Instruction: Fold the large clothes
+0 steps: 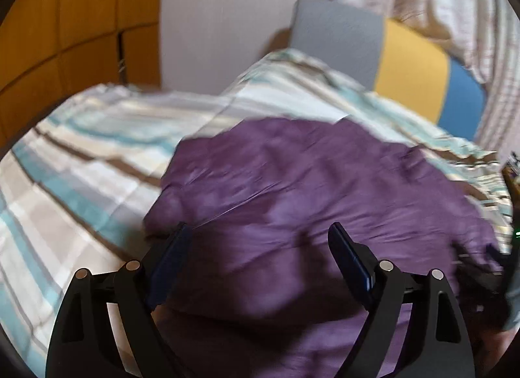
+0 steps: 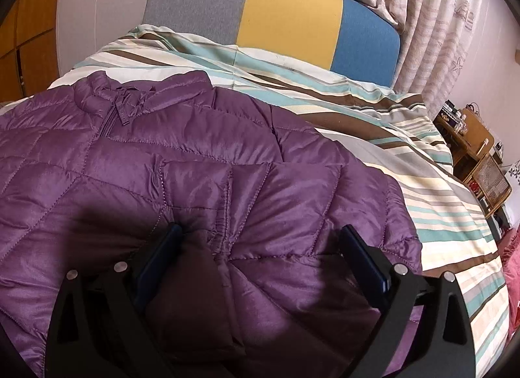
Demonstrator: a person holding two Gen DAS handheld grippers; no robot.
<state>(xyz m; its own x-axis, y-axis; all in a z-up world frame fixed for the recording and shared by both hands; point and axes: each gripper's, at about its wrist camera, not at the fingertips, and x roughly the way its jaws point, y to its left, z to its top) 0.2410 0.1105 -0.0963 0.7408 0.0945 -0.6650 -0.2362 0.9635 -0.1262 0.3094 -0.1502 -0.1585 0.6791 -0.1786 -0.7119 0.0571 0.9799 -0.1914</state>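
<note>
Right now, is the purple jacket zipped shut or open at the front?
Shut near the collar: in the right wrist view the jacket lies front up with its zipper closed there. Lower down, cannot tell.

The left black two-finger gripper (image 1: 260,235) has its dark blue-padded fingers (image 1: 349,254) spread wide apart, pinching nothing between them. The right black two-finger gripper (image 2: 263,238) is likewise spread, its fingers (image 2: 360,251) angled downward, gripping nothing.
</note>
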